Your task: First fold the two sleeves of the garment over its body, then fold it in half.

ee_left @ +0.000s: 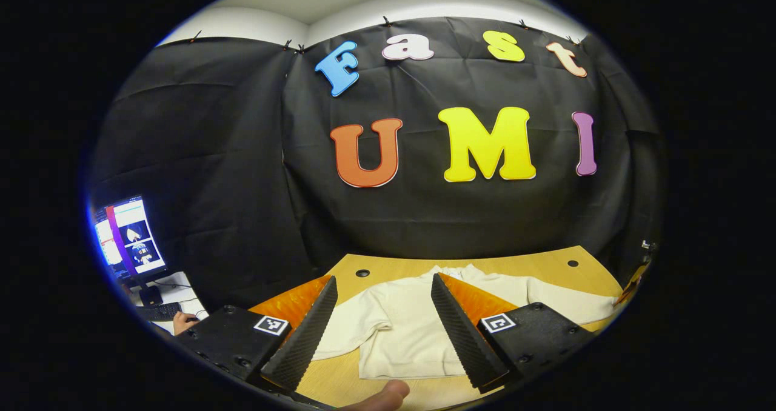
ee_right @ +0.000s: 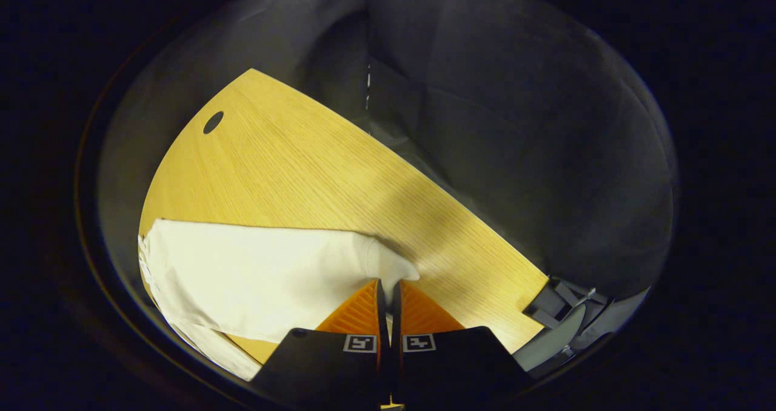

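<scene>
The right gripper [ee_right: 388, 290] is closed on the cuff of one sleeve [ee_right: 388, 259], which is stretched out sideways on the table [ee_right: 291, 156]. The left gripper [ee_left: 382, 302] is held wide open and empty above the garment [ee_left: 412, 332], whose other sleeve [ee_left: 348, 326] also lies beside the body; both sleeves and the halving fold are judged to be left.

I am seeing my right gripper [ee_right: 388, 290] at the bottom centre, its jaws pinching the cuff end of the cream sleeve [ee_right: 260, 277], which is stretching toward the left edge across the wooden table [ee_right: 315, 174] running diagonally through the frame
</scene>
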